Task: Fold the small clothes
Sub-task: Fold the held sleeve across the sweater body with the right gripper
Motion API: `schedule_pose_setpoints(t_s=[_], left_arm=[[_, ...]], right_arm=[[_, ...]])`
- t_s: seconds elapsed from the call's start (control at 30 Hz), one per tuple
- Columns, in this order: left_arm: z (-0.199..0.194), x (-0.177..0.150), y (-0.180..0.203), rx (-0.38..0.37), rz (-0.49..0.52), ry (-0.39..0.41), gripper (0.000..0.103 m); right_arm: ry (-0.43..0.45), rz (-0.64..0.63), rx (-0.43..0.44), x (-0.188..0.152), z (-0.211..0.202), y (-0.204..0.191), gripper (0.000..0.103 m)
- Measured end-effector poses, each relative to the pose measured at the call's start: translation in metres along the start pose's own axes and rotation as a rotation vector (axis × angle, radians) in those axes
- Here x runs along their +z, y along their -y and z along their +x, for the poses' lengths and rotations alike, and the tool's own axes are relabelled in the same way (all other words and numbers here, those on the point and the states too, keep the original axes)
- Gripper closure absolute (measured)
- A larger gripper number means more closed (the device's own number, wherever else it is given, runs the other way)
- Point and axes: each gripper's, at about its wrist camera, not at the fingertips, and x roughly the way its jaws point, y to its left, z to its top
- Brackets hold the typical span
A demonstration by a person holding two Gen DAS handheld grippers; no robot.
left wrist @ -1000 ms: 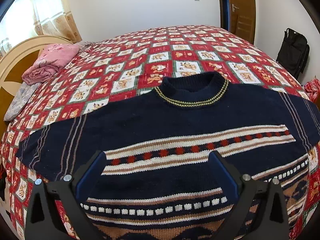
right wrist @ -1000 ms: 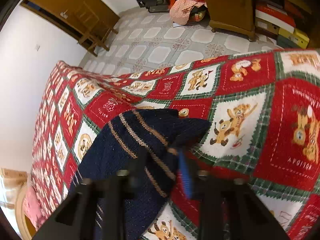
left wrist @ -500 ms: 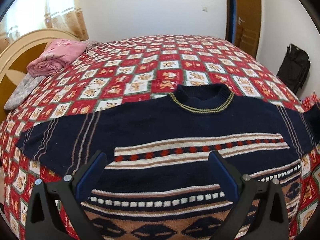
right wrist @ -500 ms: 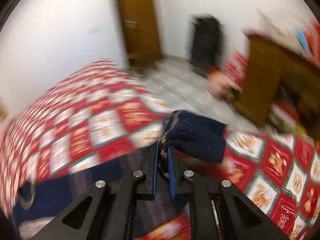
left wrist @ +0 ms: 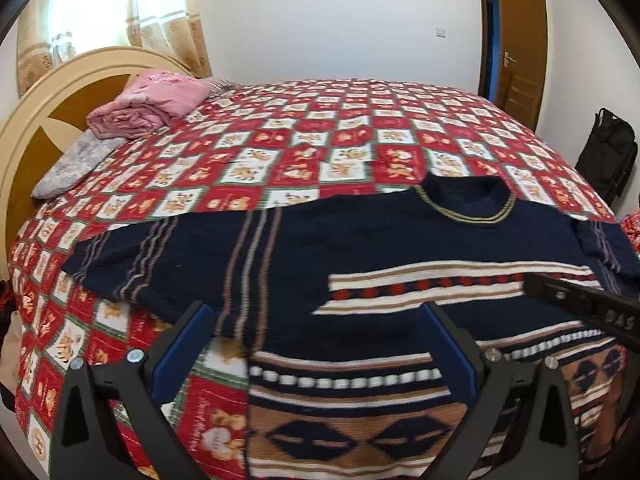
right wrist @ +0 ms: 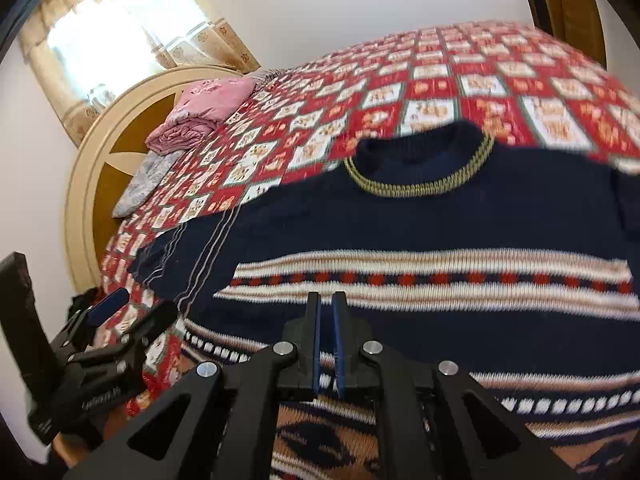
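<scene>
While the sweater lies flat on the bed, the left gripper hovers spread above it; the right gripper seems pressed together, empty.

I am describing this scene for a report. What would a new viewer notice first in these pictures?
First, the navy sweater with white and red stripes, spread flat on the near part of the bed. Under it, the red quilt with teddy-bear squares covers the whole bed. A folded pink blanket lies by the headboard, far left.
</scene>
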Motion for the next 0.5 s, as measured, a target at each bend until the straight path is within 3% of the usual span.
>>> schedule_pose_setpoints(t_s=[0.17,0.23,0.3,0.33,0.5], left_arm=[[0.014,-0.001,-0.004,-0.054,-0.046,-0.049,0.000],[0.017,-0.002,0.001,-0.071,-0.040,-0.059,0.000],[0.018,-0.003,0.006,-0.074,-0.026,-0.065,0.000],[0.018,-0.004,0.008,-0.075,-0.019,-0.070,0.000],[0.021,-0.004,0.008,-0.056,-0.027,-0.088,0.000]], right_arm=[[0.113,0.087,-0.069,0.017,-0.054,0.056,0.096],[0.134,0.107,-0.145,0.030,-0.080,0.085,0.083],[0.142,0.110,-0.232,0.043,-0.098,0.120,0.033],[0.147,0.101,-0.291,0.049,-0.107,0.139,0.028],[0.078,0.062,-0.426,0.062,-0.110,0.189,0.028]])
